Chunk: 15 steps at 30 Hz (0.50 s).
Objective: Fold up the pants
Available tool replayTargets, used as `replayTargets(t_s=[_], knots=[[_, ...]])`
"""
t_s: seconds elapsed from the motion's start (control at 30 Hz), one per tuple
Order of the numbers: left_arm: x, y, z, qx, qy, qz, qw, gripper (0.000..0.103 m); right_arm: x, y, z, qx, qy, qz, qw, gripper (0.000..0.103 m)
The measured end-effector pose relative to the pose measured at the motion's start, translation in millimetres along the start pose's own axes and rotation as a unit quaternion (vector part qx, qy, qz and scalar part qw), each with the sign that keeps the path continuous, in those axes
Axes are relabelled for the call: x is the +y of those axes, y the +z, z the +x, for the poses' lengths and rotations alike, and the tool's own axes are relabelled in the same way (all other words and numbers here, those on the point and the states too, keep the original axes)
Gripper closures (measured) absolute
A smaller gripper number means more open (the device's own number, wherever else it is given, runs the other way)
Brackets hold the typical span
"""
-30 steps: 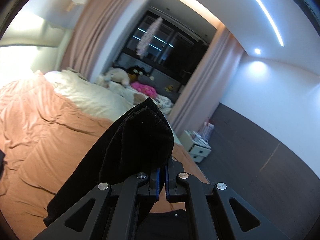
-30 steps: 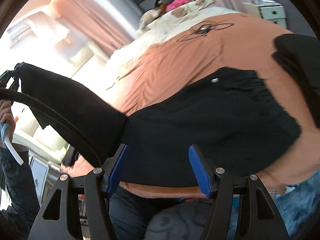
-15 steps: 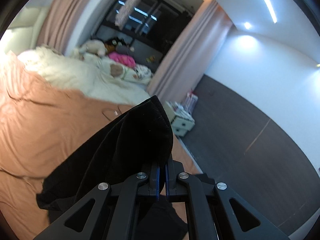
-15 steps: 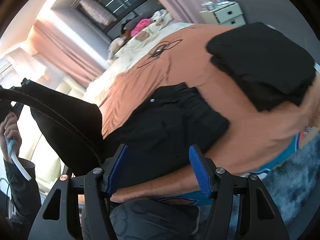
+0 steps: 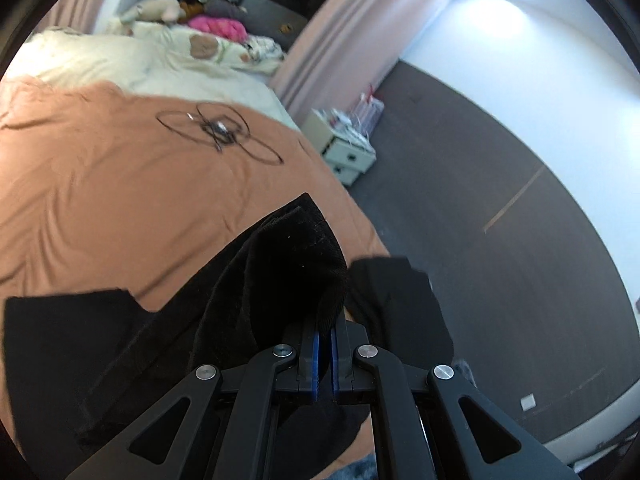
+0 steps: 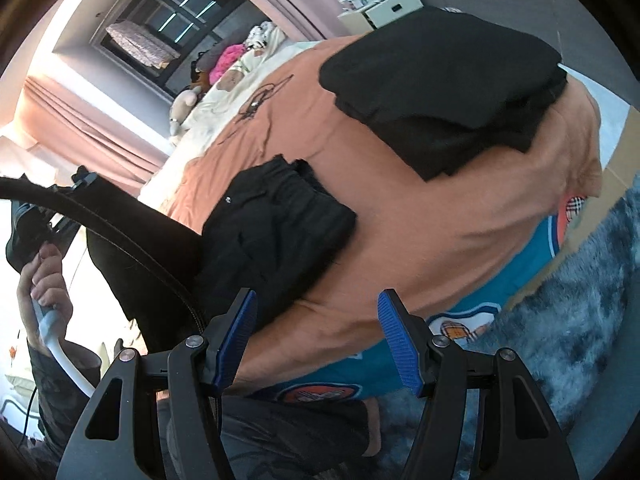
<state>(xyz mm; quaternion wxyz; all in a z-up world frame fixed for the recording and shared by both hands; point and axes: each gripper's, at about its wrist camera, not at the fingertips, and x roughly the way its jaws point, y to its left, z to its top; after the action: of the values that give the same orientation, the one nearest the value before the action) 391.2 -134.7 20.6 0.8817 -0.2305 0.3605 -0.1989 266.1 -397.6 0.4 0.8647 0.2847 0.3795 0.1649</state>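
The black pants point(image 6: 276, 232) lie partly on the orange bedspread point(image 6: 420, 216), their waist end flat with a small metal button showing. One end is lifted. My left gripper point(image 5: 323, 332) is shut on that lifted black fabric point(image 5: 296, 264), which bunches over the blue pads and drapes down to the left. In the right wrist view a hand point(image 6: 44, 280) holds the left tool at the far left, with the pant leg hanging from it. My right gripper point(image 6: 316, 336) is open above the near bed edge, nothing between its blue pads point(image 6: 236, 336).
A stack of folded black clothes point(image 6: 440, 88) sits near the bed's corner, also the dark pile point(image 5: 396, 304) beside my left fingers. A black cable point(image 5: 220, 132) lies coiled on the bedspread. Pillows and plush toys point(image 5: 192, 24) are at the head. A small white drawer unit point(image 5: 348, 148) stands on the floor. Grey shaggy rug point(image 6: 560, 340) below.
My left gripper has swung down and toward the bed's corner with the pant end; the cable and folded stack came into its view. The right gripper rolled and shifted, still open.
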Motion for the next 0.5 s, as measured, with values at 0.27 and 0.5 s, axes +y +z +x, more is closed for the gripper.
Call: replayTargets(t_s=[0.27,0.5], knots=[[-26,-47,54,0.070,-0.007,0.026,0.9971,0.099,-9,0,-1,0.009,-0.006,0.019,1.000,0.041],[-35,-83,83,0.115,0.009,0.041,0.9924,0.091,-14,-3,-3,0.017,-0.010,0.028,0.999,0.041]])
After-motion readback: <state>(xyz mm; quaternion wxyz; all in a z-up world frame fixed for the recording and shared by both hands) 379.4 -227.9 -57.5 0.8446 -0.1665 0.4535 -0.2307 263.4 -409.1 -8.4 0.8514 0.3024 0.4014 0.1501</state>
